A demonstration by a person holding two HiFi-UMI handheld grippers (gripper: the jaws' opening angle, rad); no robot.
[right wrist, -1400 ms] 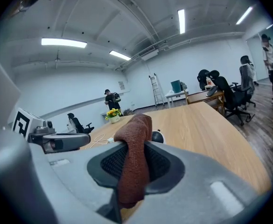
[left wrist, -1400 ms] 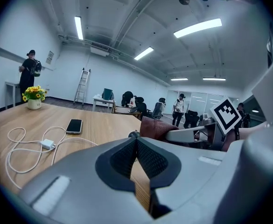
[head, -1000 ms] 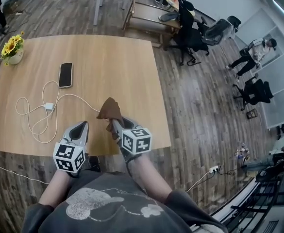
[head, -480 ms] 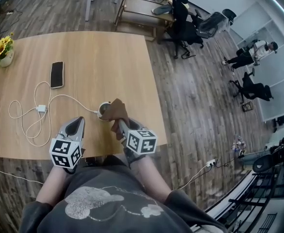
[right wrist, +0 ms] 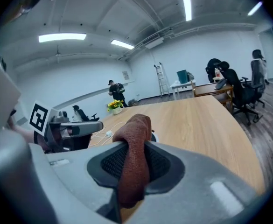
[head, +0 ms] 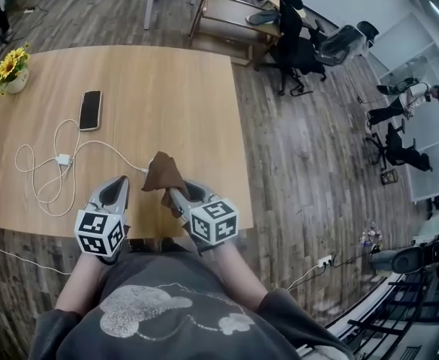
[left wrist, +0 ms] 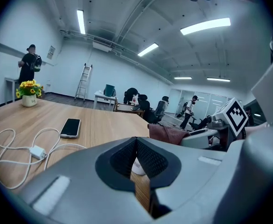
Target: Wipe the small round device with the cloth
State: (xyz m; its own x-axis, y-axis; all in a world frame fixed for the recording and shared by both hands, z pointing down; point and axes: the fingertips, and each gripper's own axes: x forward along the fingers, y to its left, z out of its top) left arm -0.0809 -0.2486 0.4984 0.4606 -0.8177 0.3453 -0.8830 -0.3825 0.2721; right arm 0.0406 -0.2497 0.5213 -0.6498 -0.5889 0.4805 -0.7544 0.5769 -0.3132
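My right gripper (head: 171,190) is shut on a brown cloth (head: 161,172), which hangs bunched over the near part of the wooden table (head: 166,88). In the head view the cloth covers the small round device. The left gripper view shows that white device (left wrist: 137,166) low between the jaws, just beyond them on the table. My left gripper (head: 119,181) is shut on nothing and rests beside the right one, to its left. In the right gripper view the cloth (right wrist: 134,162) fills the space between the jaws, and the left gripper (right wrist: 87,127) shows at the left.
A black phone (head: 90,109) lies on the table's left half. A white cable (head: 43,172) loops from a small charger (head: 63,160) toward the cloth. A pot of yellow flowers (head: 9,70) stands at the far left. Office chairs (head: 302,51) and people are beyond the table.
Half a second ago the white device showed at the cloth's left edge. The cloth now covers it. The left gripper has stayed beside the right one.
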